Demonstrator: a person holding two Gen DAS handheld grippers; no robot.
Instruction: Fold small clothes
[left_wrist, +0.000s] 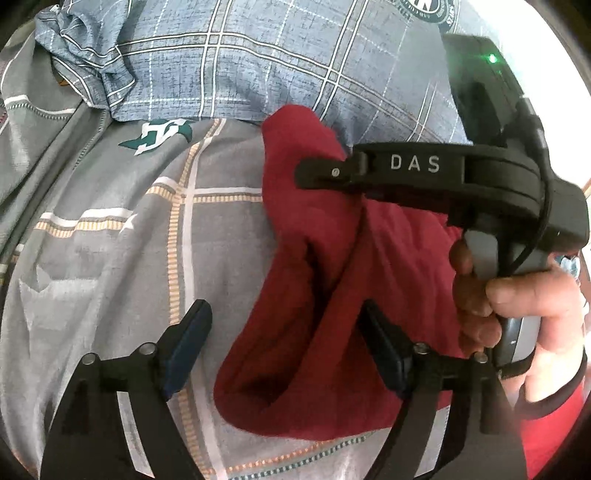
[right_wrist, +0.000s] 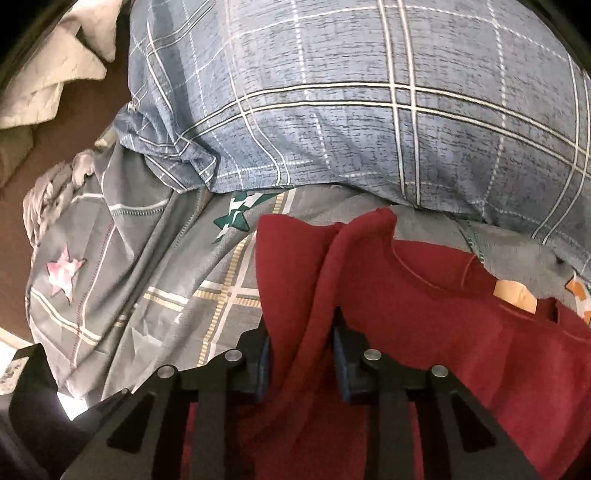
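Item: small red garment (right_wrist: 461, 332), a knit top with a round neckline. It lay on a grey checked bedsheet (left_wrist: 110, 229) printed with stars, near a blue plaid pillow (right_wrist: 332, 110) at the far side. Its body was spread to the right; one edge was raised into a ridge at the left of the cloth, probably so that it could be carried over the body as a fold.

Right gripper (right_wrist: 301, 354): closed on that raised ridge, the cloth bunched between the two blue-padded fingers (right_wrist: 263, 363). In the left wrist view the tool lay roughly level, tip to the left, above the garment, and the person's right hand (left_wrist: 517, 295) was wrapped round its grey handle at the right edge. The level hold appeared suited to lifting the edge clear of the sheet.

Left gripper (left_wrist: 286, 343): jaws spread wide and holding nothing. One finger was over the bedsheet, the other over the garment's near left part; contact with the cloth cannot be told. It seemed placed to take a second hold or steady the cloth.

Other: pale bedding (right_wrist: 51, 74) at the far left, beyond the sheet.
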